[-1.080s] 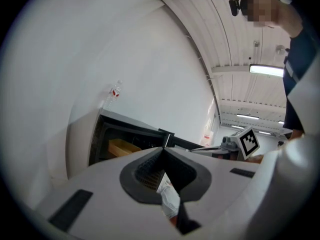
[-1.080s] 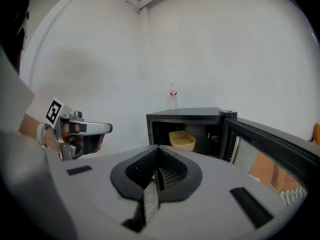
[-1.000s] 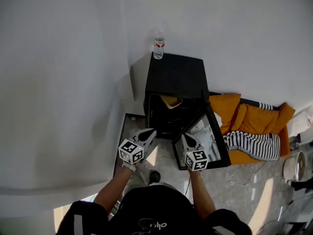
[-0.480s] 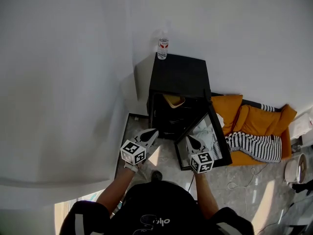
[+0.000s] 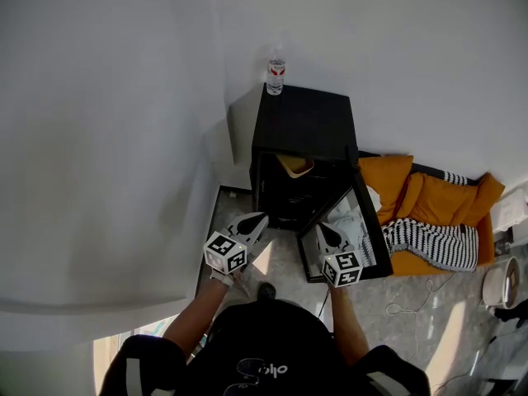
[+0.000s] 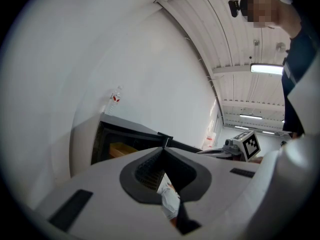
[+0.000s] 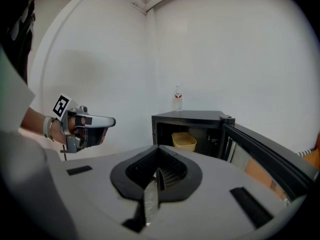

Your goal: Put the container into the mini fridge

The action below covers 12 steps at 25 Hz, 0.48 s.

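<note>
The black mini fridge (image 5: 304, 134) stands in the corner with its glass door (image 5: 351, 238) swung open to the right. A yellow container (image 5: 294, 166) sits inside on the upper shelf and also shows in the right gripper view (image 7: 183, 141). Both grippers hover in front of the opening, apart from the fridge. My left gripper (image 5: 259, 219) is shut and holds nothing, with its jaws meeting at the tip (image 6: 164, 149). My right gripper (image 5: 318, 230) is also shut and holds nothing (image 7: 159, 149), near the door's inner side.
A clear water bottle (image 5: 276, 76) with a red label stands on the fridge's back left corner. Orange cushions (image 5: 429, 200) with a black-and-white striped cloth (image 5: 429, 244) lie right of the door. A white cable (image 5: 404, 308) trails on the grey floor. White walls close in behind and on the left.
Both grippers keep their places in front of the open fridge. Only the head view has shifted slightly.
</note>
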### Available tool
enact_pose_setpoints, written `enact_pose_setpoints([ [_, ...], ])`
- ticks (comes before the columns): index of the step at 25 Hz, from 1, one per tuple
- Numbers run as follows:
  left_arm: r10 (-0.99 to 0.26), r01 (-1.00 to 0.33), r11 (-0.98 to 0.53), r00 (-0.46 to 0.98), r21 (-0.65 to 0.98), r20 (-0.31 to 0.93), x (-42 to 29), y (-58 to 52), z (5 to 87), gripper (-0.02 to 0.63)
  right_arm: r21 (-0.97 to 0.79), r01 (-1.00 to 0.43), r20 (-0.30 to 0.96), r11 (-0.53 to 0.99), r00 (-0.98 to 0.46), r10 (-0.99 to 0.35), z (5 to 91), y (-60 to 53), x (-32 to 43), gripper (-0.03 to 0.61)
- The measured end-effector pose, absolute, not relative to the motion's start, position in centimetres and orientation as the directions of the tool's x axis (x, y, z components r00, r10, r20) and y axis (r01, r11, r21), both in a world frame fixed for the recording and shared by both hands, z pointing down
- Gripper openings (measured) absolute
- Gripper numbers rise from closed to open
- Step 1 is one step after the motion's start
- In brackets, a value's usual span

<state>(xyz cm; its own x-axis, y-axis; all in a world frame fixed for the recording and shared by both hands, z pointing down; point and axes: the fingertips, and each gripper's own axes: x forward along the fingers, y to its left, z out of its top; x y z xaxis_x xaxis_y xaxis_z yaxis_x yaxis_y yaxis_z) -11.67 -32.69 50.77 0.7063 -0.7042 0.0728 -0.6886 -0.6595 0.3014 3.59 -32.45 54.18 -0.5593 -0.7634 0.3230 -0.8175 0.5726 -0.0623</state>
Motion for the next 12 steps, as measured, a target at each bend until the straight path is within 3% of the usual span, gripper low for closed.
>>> enact_pose_setpoints([
  [12, -0.697, -0.684, -0.663, 0.713, 0.304, 0.083, -11.23, -32.80, 51.49, 0.008, -0.074, -0.818, 0.325, 0.570, -0.560, -0.762, 54.95, -32.67, 3.90, 0.008],
])
